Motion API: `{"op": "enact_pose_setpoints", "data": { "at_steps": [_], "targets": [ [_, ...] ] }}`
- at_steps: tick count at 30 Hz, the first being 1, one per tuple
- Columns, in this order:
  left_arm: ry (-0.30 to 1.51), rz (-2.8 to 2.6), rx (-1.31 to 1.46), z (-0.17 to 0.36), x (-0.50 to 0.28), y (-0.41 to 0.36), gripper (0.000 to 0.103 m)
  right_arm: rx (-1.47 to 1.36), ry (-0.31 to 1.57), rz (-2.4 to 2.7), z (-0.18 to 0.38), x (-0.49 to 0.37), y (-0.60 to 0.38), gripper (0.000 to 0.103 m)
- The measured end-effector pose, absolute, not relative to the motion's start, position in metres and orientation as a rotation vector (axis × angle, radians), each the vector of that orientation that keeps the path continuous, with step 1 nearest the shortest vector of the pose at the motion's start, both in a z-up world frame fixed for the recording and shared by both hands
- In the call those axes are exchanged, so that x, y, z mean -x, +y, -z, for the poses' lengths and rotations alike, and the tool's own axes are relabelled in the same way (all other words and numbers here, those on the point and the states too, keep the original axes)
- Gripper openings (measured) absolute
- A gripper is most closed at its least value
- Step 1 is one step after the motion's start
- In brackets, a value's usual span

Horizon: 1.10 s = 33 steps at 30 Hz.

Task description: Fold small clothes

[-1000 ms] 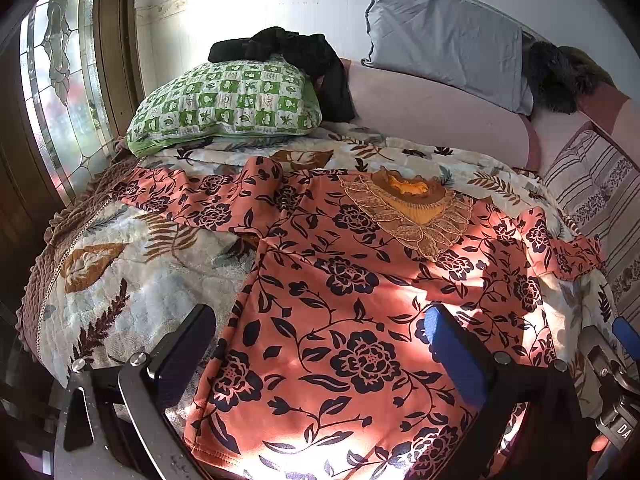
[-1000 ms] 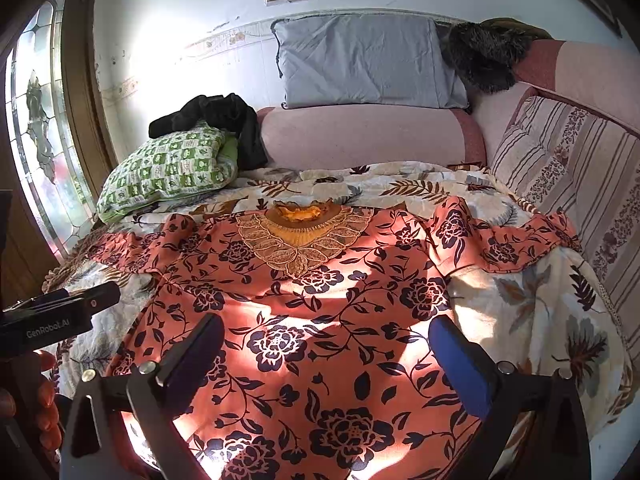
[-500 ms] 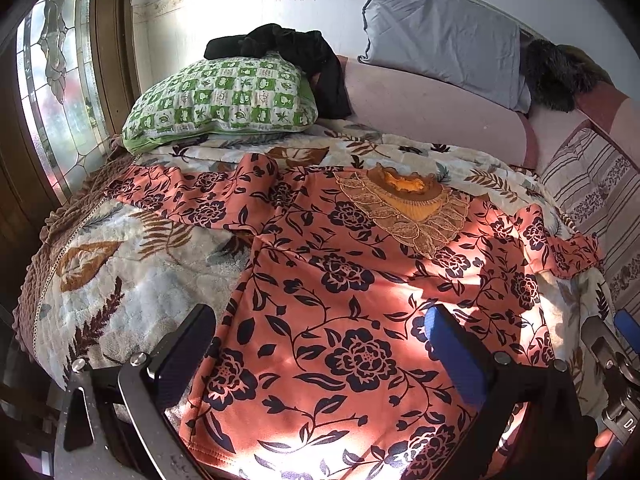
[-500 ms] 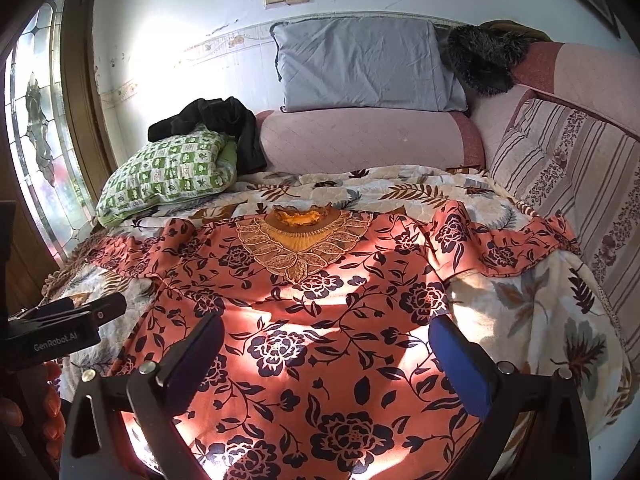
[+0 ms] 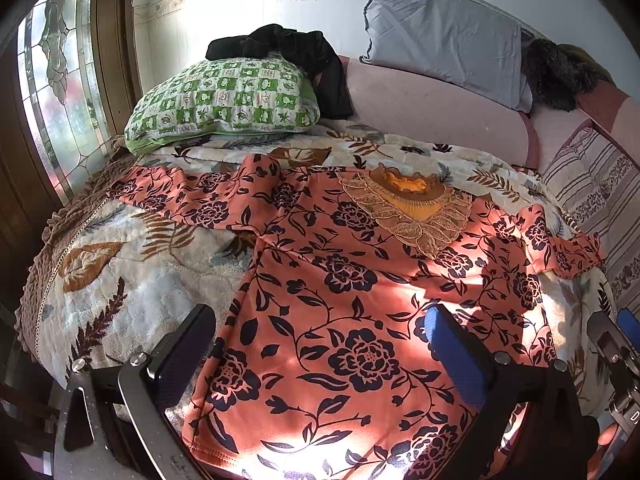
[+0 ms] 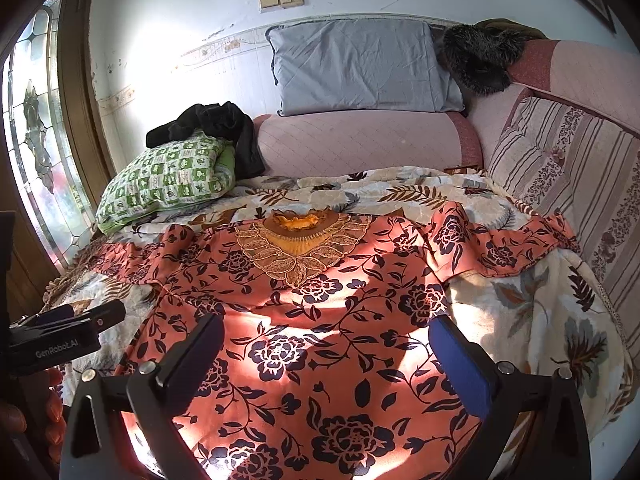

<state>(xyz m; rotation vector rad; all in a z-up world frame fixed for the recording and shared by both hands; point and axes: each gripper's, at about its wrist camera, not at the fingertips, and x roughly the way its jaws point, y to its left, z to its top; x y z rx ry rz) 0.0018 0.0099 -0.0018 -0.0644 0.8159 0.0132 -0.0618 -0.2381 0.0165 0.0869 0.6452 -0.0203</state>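
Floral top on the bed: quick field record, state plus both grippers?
garment: orange floral top, spread flat, neckline at far end
sleeves: both stretched out sideways, unfolded
surface: leaf-print blanket
left gripper: open, over the lower part of the top
right gripper: open, over the same part
fold: not started

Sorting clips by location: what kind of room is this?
Probably a home bedroom or daybed nook: pillows against the wall, a leaf-print blanket over the bedding, a stained-glass window beside it.
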Motion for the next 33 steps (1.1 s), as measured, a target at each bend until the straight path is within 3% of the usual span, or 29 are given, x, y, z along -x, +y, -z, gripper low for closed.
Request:
{"op": "enact_pose_setpoints", "data": {
  "at_steps": [33],
  "targets": [
    [0.849,-0.002,0.033,0.013,-0.023,0.001,0.103,-0.092,0.675,0.013,-0.007,0.036,-0.236,0.103]
  ]
}}
